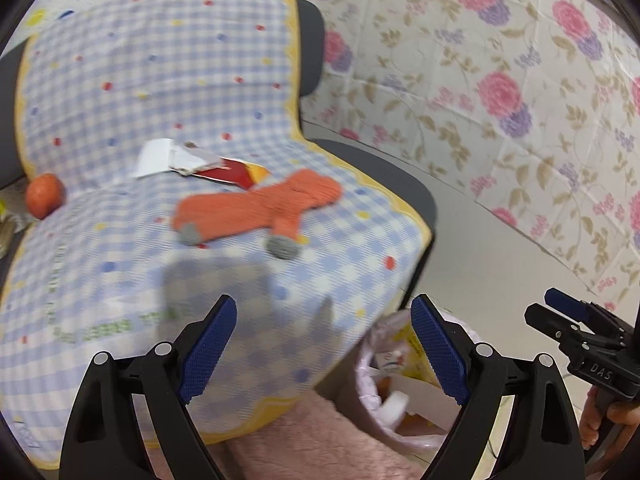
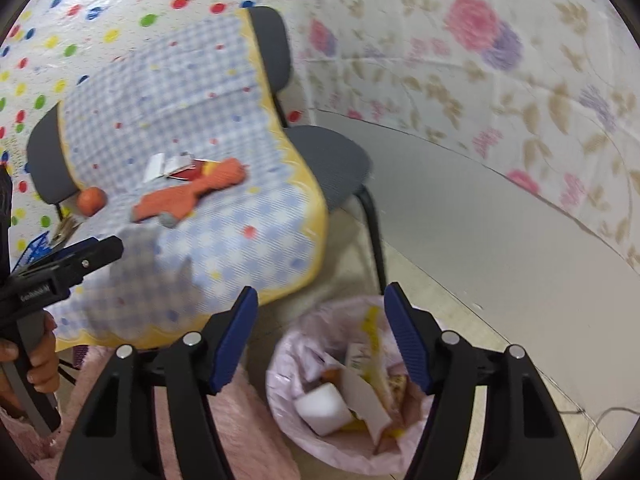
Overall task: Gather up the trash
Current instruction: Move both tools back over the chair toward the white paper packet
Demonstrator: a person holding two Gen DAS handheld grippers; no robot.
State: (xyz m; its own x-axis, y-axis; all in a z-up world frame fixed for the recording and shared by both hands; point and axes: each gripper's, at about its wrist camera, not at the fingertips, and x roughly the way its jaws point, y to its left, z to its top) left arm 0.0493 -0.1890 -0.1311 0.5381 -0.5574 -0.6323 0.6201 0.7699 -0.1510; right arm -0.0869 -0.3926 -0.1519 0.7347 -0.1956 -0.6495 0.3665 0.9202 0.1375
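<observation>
The left gripper is spread wide with nothing between its ribbed blue pads, above the checked cloth draped on the chair. The right gripper is spread too, empty, over the bin with its crinkled pink liner. Inside lie a white foam block and card scraps. Ahead on the cloth lie flat paper wrappers, beside a knitted orange sock and a round orange.
</observation>
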